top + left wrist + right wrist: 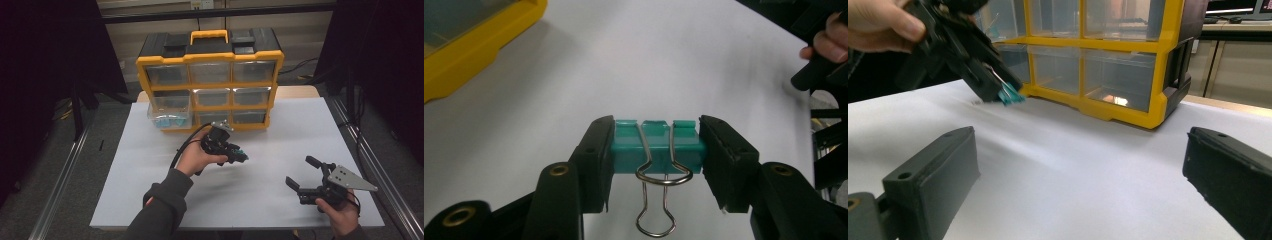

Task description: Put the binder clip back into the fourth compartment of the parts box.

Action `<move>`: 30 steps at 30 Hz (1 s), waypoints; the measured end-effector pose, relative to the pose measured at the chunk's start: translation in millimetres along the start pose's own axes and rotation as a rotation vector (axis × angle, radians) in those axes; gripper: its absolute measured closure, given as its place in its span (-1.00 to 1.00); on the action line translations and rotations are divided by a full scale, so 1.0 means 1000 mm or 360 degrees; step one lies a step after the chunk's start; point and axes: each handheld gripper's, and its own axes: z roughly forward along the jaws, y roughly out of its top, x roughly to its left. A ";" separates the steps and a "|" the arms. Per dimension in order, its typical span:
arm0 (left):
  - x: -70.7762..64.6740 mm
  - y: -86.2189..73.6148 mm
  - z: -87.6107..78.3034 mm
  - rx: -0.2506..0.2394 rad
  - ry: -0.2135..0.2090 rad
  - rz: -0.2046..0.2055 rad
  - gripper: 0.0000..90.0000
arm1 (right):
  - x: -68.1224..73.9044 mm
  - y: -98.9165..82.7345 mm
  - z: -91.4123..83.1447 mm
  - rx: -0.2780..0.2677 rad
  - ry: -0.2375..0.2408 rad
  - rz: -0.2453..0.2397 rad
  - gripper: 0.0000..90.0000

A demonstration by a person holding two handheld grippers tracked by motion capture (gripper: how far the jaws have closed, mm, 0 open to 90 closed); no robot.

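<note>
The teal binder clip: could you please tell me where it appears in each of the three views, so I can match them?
High view: the teal binder clip sits just right of centre, at the tip of the left gripper.
Left gripper view: lower centre, clamped between the two black jaws.
Right gripper view: upper left, poking out of the far gripper.
Shared landmark: the yellow drawer organiser.

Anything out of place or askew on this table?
One drawer at the lower left of the yellow organizer sits pulled out, with teal clips inside; the others are shut. The left tool grips a teal binder clip squarely.
</note>
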 end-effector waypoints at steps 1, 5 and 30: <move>-0.001 0.002 -0.005 -0.0010 0.0004 -0.0018 0.12 | 0.000 0.000 0.000 0.0001 0.0004 0.0000 -0.98; -0.003 0.010 -0.028 -0.0063 0.0018 -0.0075 0.12 | 0.000 0.000 0.001 0.0002 0.0010 0.0001 -0.98; 0.001 0.057 -0.154 -0.0293 0.0261 -0.0166 0.12 | 0.000 0.000 0.001 0.0011 -0.0001 0.0001 -0.99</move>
